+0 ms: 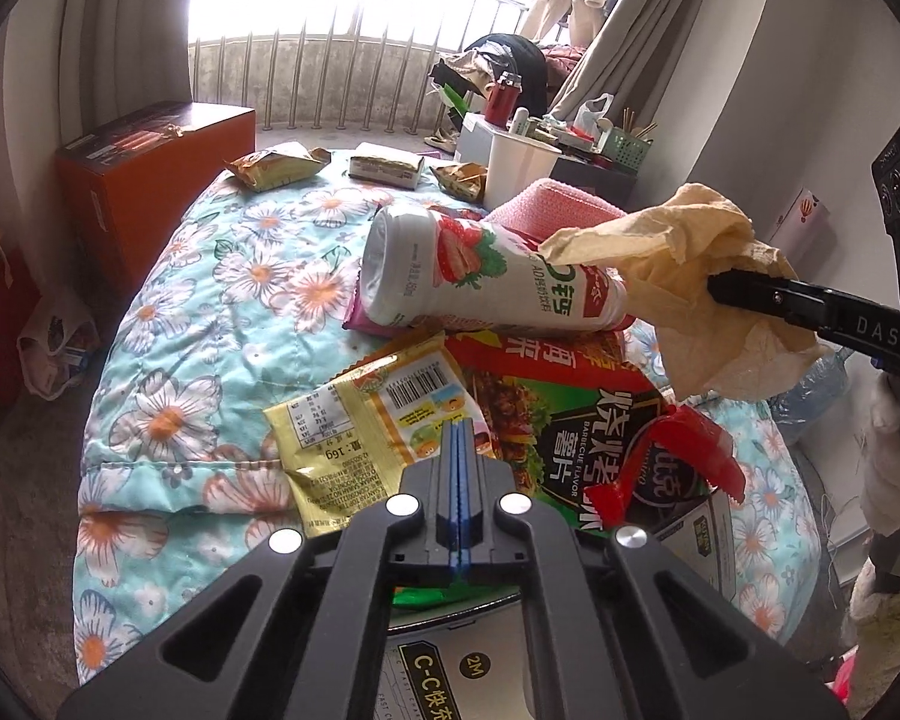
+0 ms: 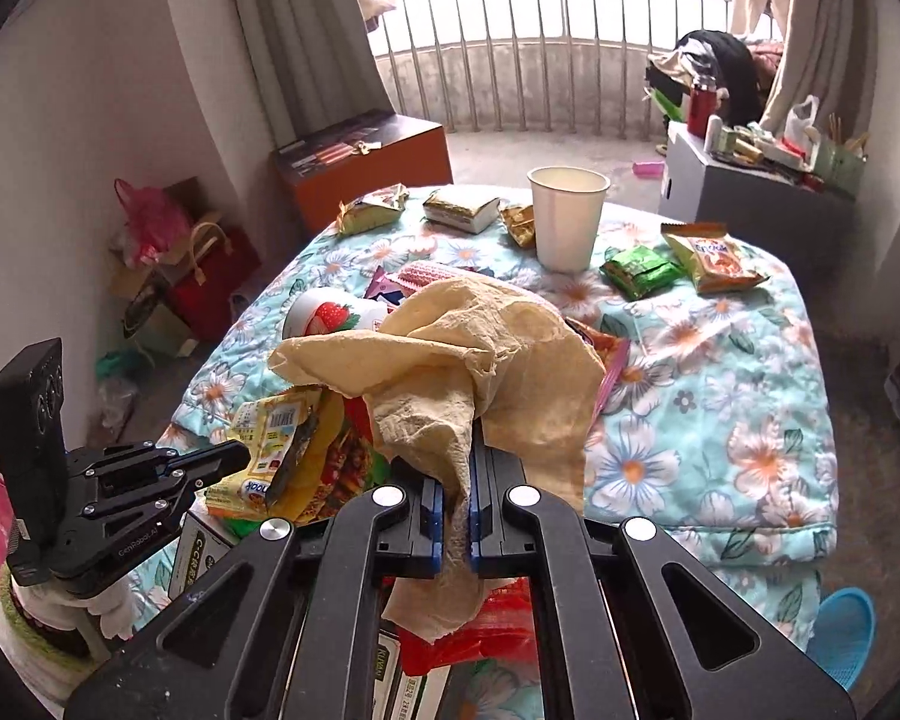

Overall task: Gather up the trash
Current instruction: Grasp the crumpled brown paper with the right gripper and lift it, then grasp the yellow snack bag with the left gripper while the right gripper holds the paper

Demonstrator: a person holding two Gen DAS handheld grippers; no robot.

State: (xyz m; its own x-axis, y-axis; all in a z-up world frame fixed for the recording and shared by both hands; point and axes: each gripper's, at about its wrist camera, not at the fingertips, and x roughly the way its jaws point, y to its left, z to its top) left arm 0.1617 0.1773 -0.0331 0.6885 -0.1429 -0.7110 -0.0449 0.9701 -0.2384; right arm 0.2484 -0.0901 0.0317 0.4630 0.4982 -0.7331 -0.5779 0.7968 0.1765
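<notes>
left gripper [image 1: 461, 438]: jaws fully closed, the blue pads meeting with no gap. in the left wrist view the tips lie over the yellow snack wrapper [image 1: 354, 426]; in the right wrist view the tips [image 2: 243, 459] sit at that wrapper's [image 2: 270, 438] edge. whether the wrapper is pinched between the pads cannot be told.

right gripper [image 2: 457, 480]: jaws closed on the crumpled tan paper towel [image 2: 450, 354], a fold of it running down between the blue pads. in the left wrist view the towel [image 1: 690, 264] hangs from the black fingers [image 1: 750, 294], clear of the bedding, in front of the neck end of the yoghurt drink bottle [image 1: 480, 270].

trash location: all on a bed covered by a floral quilt [image 1: 210, 300]. the bottle lies on its side, strawberry label up, resting on a pink packet and against a pink cloth [image 1: 546, 201]. just nearer the camera lies a barbecue-flavour crisp bag [image 1: 546, 414], overlapped by the yellow wrapper on one side, with a red plastic scrap [image 1: 690, 456] on the other. a white charger box [image 1: 450, 660] sits beneath the left gripper.

far end of the quilt: a white paper cup [image 2: 567, 222] upright, three small gold wrappers [image 2: 462, 210] beside it, a green packet [image 2: 639, 270] and an orange-and-green snack packet [image 2: 714, 258] to its right, well apart from the near heap.

off the bed: an orange box [image 1: 150, 180] at the left, a cluttered grey stand [image 2: 750, 198] at the right, a blue basket [image 2: 840, 636] on the floor.
</notes>
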